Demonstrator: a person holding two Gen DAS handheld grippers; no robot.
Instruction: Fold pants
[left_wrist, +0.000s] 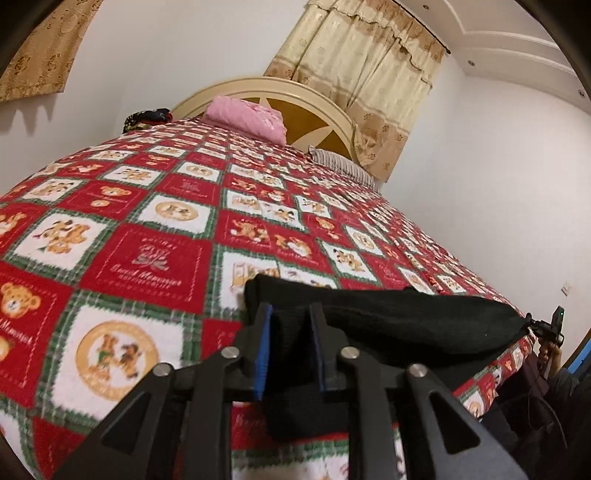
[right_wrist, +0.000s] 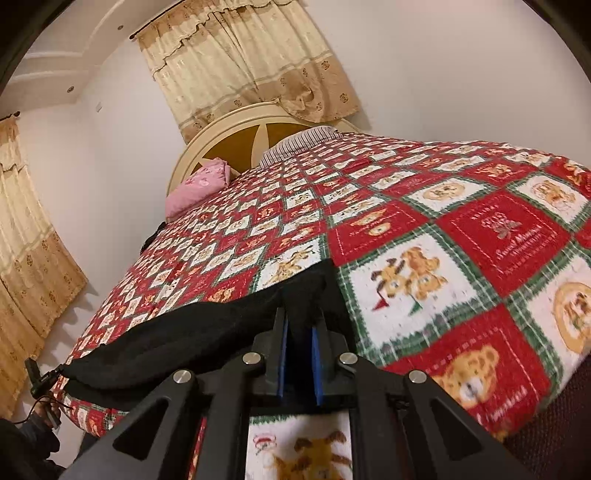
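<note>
Black pants (left_wrist: 399, 317) lie stretched along the near edge of the bed, also seen in the right wrist view (right_wrist: 192, 332). My left gripper (left_wrist: 291, 314) is shut on the pants' left end, black fabric filling the gap between its blue pads (left_wrist: 263, 354). My right gripper (right_wrist: 300, 317) is shut on the pants' right end, fabric bunched between its blue pads (right_wrist: 317, 354). The far end of the pants in each view is held by the other gripper, seen small at the frame edge (left_wrist: 550, 328) (right_wrist: 40, 380).
The bed carries a red, white and green teddy-bear blanket (left_wrist: 155, 229) (right_wrist: 461, 236). A pink pillow (left_wrist: 247, 116) and a striped pillow (left_wrist: 343, 166) lie by the cream headboard (left_wrist: 306, 107). Beige curtains (right_wrist: 240, 55) hang behind. The bed edge drops off near the grippers.
</note>
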